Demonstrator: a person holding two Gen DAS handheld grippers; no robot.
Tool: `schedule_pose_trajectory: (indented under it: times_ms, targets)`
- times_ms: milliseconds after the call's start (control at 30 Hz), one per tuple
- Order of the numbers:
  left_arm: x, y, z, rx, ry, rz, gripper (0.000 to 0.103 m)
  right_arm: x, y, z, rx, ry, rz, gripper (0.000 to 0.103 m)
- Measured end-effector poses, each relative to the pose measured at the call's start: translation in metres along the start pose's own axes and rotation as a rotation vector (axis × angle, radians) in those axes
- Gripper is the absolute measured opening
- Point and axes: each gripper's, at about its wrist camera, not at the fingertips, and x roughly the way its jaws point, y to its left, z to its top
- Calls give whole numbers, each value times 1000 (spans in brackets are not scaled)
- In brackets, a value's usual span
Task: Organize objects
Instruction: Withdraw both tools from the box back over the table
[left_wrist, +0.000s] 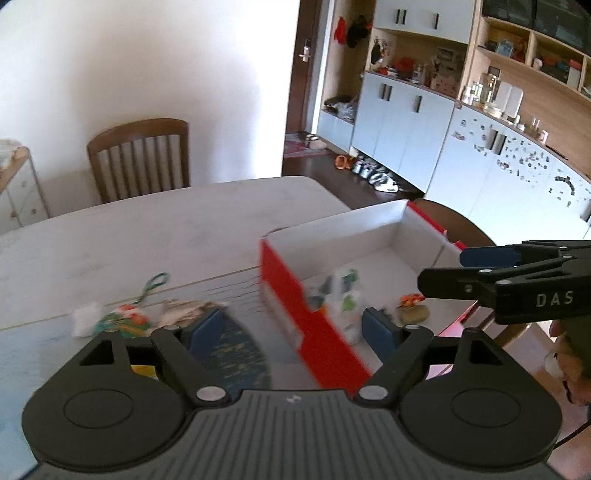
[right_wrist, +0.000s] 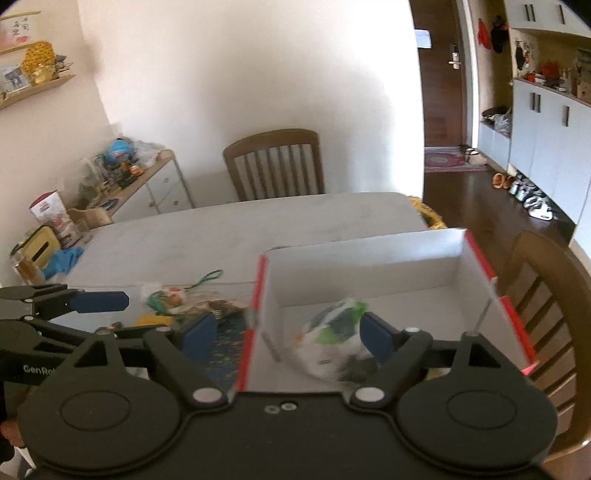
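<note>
Between the spread, empty jaws of the right gripper (right_wrist: 288, 334) one blurred white-and-green plastic packet (right_wrist: 334, 332) lies inside the single red-sided cardboard box (right_wrist: 369, 264), whose long axis runs away across the pale table (right_wrist: 221, 229), while the left gripper (left_wrist: 293, 326) is released too.

1. Box (right_wrist: 369, 266): red outside, plain white inside.
2. Packet (right_wrist: 336, 332) inside the box: white with green patches.
3. Mat (left_wrist: 232, 354) left of the box: dark blue, speckled yellow.
4. Gripper fingertips (left_wrist: 207, 326): blue pads on black arms.
</note>
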Motion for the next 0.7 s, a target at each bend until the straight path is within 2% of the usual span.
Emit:
schedule_pose_trajectory:
  times_ms: [200, 300, 433, 467, 533, 700]
  targets:
    - [-24, 40, -19, -36, -15, 23, 83, 6, 39, -8, -18, 13, 50, 90]
    - [-32, 60, -28, -48, -25, 45, 88, 11, 56, -12, -25, 19, 67, 90]
    - [-36, 85, -39, -70, -27, 62, 89, 20, 75, -16, -31, 34, 65, 91]
    - [-37, 91, -42, -74, -27, 69, 90, 23, 79, -18, -31, 40, 63, 91]
    - [-37, 102, -50, -75, -26, 88, 103, 29, 88, -21, -34, 54, 63, 92]
    - [-34, 131, -71, -76, -15, 122, 103, 50, 115, -29, -69, 98, 76, 92]
